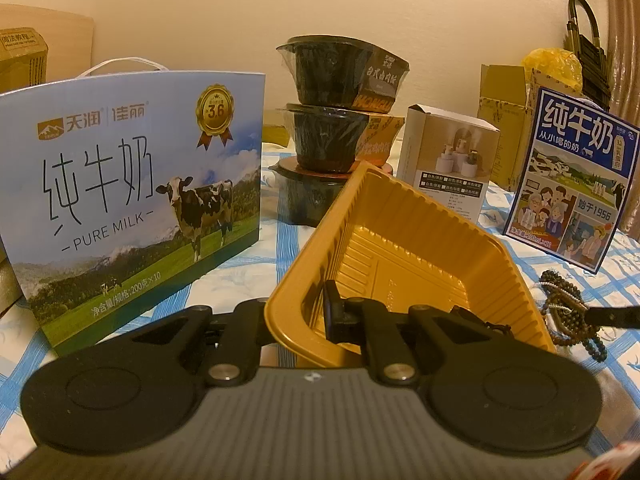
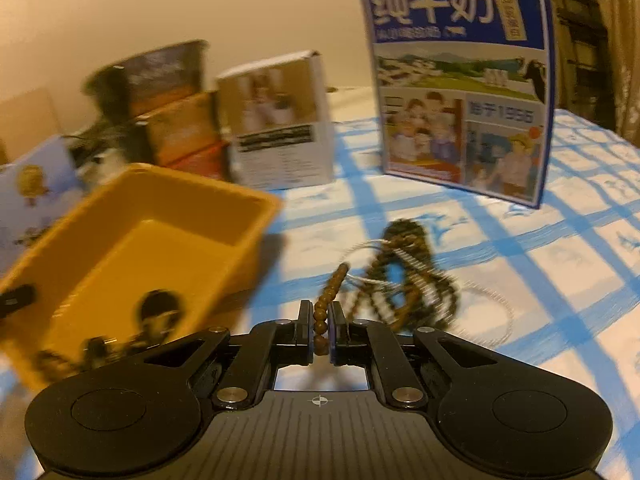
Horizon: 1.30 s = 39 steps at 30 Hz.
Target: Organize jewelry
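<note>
My left gripper [image 1: 320, 312] is shut on the near wall of a yellow plastic tray [image 1: 400, 248] and holds it tilted above the table. The tray also shows in the right wrist view [image 2: 132, 236], with dark jewelry [image 2: 156, 312] lying inside it near the front. My right gripper [image 2: 321, 320] is shut on a brown bead bracelet [image 2: 326, 304] at the edge of a tangled pile of bead strands and thin silver chains [image 2: 404, 280] on the checked cloth. The pile also shows in the left wrist view [image 1: 568, 312], right of the tray, with the right gripper's finger reaching into it.
A blue-and-white checked tablecloth [image 2: 520, 264] covers the table. A large milk carton box [image 1: 132, 192] stands left, stacked black noodle bowls [image 1: 332, 128] and a small white box [image 1: 448, 160] behind the tray, a blue milk box [image 2: 464, 88] at right.
</note>
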Available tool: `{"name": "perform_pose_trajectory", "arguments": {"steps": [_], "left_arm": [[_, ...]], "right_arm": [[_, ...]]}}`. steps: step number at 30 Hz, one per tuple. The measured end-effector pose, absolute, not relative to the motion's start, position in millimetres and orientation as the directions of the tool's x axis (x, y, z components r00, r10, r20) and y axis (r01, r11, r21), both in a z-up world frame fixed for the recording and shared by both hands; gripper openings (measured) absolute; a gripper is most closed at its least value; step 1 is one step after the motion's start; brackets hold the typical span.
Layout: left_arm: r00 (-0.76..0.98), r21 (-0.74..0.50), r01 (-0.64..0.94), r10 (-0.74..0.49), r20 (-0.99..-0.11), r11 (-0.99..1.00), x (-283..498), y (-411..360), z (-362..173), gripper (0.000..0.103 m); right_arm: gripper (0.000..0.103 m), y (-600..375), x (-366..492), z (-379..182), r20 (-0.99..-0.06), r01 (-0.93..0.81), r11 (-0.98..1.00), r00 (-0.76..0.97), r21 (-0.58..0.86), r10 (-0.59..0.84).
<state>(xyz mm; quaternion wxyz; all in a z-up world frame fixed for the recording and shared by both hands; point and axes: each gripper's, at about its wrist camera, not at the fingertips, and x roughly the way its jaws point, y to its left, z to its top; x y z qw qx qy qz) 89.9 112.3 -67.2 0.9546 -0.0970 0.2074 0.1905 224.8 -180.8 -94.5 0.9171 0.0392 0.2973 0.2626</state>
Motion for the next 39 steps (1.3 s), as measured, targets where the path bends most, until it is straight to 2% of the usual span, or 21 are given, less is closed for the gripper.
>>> {"name": "perform_pose_trajectory", "arguments": {"steps": [6,13,15,17,20,24,28,33,36,37,39], "left_arm": [[0.842,-0.109,-0.405,0.324,-0.432,0.908,89.4,112.7,-66.9,0.011],[0.843,-0.112,-0.403,0.321,-0.431,0.908,89.6,111.8,-66.1,0.011],[0.843,-0.114,-0.403,0.32,-0.432,0.908,89.8,112.1,-66.2,0.011],[0.844,-0.113,-0.402,0.32,-0.43,0.909,89.7,112.1,-66.2,0.011],[0.843,-0.114,-0.403,0.321,-0.431,0.908,89.6,112.0,-66.3,0.011],[0.844,-0.115,-0.404,0.321,-0.431,0.908,88.8,110.8,-66.0,0.011],[0.844,-0.112,-0.402,0.32,-0.43,0.909,88.9,110.5,-65.7,0.011],[0.843,-0.108,-0.403,0.322,-0.431,0.909,89.6,110.8,-65.6,0.011],[0.842,-0.107,-0.403,0.323,-0.432,0.909,89.8,111.3,-65.9,0.011],[0.842,-0.105,-0.404,0.324,-0.432,0.909,89.9,110.7,-66.1,0.011],[0.841,-0.106,-0.404,0.323,-0.434,0.909,90.0,110.9,-66.5,0.011]], "right_arm": [[0.007,-177.1,177.5,-90.6,-0.519,-0.547,0.784,0.598,0.293,0.611],[0.008,-176.4,155.8,-103.6,-0.606,-0.569,0.768,0.511,0.294,0.61],[0.016,-183.3,160.9,-104.9,-0.625,-0.538,0.8,0.536,0.265,0.568],[0.031,-194.2,169.2,-103.9,-0.62,-0.504,0.829,0.576,0.243,0.533],[0.032,-209.7,185.6,-100.7,-0.61,-0.459,0.877,0.657,0.141,0.442],[0.031,-217.9,215.5,-108.1,-0.621,-0.453,0.886,0.725,-0.102,0.299],[0.031,-212.9,232.5,-124.5,-0.615,-0.48,0.822,0.759,-0.307,0.213],[0.026,-202.3,243.8,-142.7,-0.601,-0.507,0.757,0.776,-0.411,0.193],[0.014,-194.0,247.4,-148.2,-0.588,-0.508,0.735,0.788,-0.45,0.185],[0.005,-190.8,249.4,-149.0,-0.588,-0.512,0.727,0.787,-0.457,0.184],[0.003,-185.9,251.5,-149.1,-0.581,-0.512,0.714,0.793,-0.477,0.181]]}}
